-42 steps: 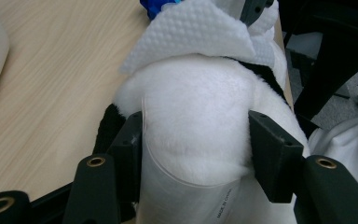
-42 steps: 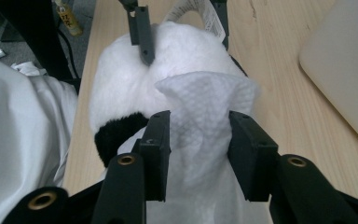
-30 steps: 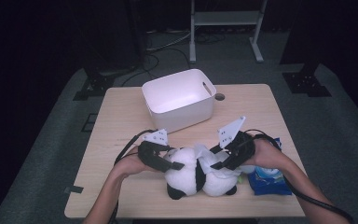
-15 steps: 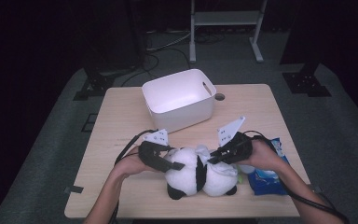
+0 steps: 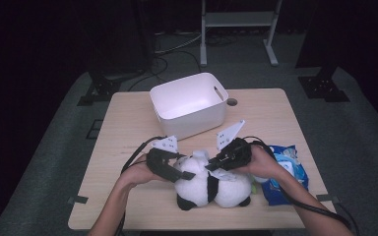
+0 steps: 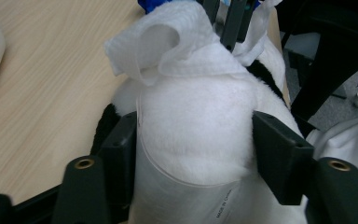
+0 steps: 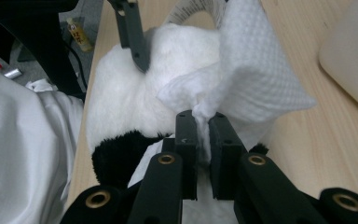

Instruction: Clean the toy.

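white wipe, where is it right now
The white wipe lies on top of the plush panda at the table's near edge, pinched by the right gripper; in the high view the blue wipe pack is just right of it.

The toy panda (image 5: 211,186) is soft plush, white and black, with a smooth printed label. The wipe (image 7: 256,79) on it is white cloth with a waffled weave. The table (image 5: 128,128) is pale matt wood. The tub (image 5: 189,105) is smooth white plastic. The packet (image 5: 288,172) is glossy blue.
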A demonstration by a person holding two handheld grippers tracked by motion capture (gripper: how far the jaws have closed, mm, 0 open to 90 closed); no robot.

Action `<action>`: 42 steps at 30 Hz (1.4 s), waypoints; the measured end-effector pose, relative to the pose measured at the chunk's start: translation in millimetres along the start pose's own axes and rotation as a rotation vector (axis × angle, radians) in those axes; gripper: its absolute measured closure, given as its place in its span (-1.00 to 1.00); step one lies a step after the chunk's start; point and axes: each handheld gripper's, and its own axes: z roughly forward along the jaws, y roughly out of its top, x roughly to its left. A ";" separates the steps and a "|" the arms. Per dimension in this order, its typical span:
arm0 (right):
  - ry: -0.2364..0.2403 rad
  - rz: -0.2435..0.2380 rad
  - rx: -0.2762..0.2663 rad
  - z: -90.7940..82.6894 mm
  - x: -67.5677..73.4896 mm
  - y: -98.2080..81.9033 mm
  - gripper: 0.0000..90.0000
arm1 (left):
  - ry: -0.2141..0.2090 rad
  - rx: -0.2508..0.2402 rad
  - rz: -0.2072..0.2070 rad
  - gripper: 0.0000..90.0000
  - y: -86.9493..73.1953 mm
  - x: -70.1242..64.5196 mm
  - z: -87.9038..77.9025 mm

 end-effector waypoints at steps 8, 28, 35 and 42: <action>0.010 -0.005 0.000 0.6 2.2 -4.2 0.84 | -0.009 0.047 -0.112 -0.91 0.3 8.3 6.4; -0.005 -0.017 -0.012 3.3 5.8 -6.5 0.84 | -0.042 0.079 -0.078 -0.73 3.0 7.5 2.2; -0.021 -0.032 -0.011 2.2 6.5 1.2 0.84 | -0.046 0.090 -0.116 -0.69 -3.2 8.2 1.3; -0.015 -0.036 0.007 1.8 5.5 2.4 0.84 | -0.047 0.096 -0.111 -0.69 -3.5 5.9 -2.1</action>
